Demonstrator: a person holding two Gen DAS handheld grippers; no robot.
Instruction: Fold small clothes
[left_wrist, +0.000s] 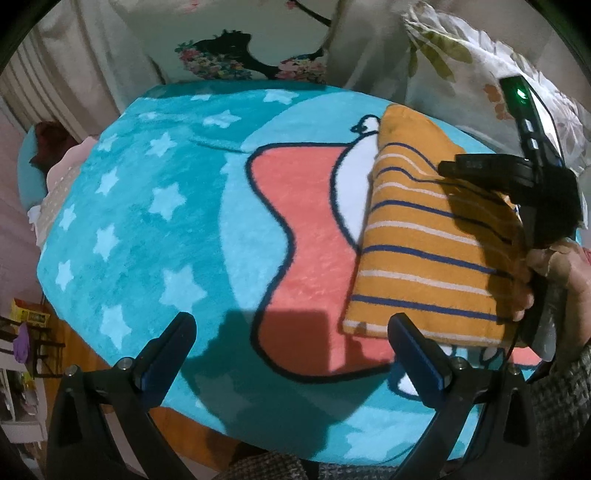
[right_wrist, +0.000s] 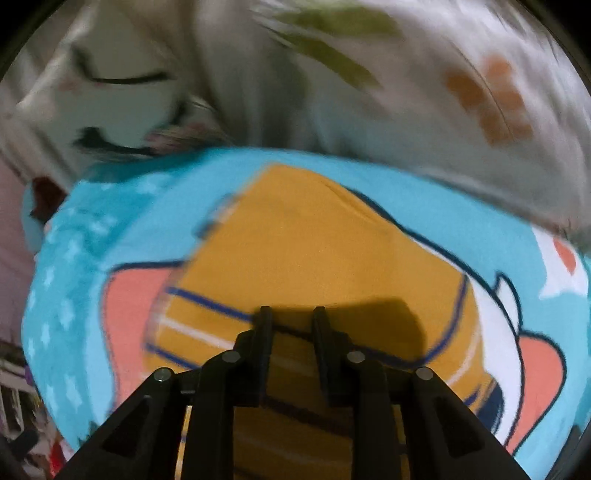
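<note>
A folded orange garment (left_wrist: 432, 236) with blue and white stripes lies on the teal cartoon blanket (left_wrist: 155, 229), at the right of the left wrist view. My left gripper (left_wrist: 291, 350) is open and empty, hovering over the blanket just left of the garment's near corner. My right gripper (left_wrist: 461, 168) shows in the left wrist view over the garment's right side. In the blurred right wrist view, my right gripper (right_wrist: 291, 317) has its fingers (right_wrist: 264, 332) a narrow gap apart over the garment (right_wrist: 314, 240), with nothing visibly clamped between them.
Floral pillows (left_wrist: 461, 55) and a printed cushion (left_wrist: 236, 51) line the back of the bed. A pink bundle (left_wrist: 62, 173) lies at the blanket's left edge. The bed's left edge drops to a wooden floor (left_wrist: 74, 350) with a small rack (left_wrist: 26, 332).
</note>
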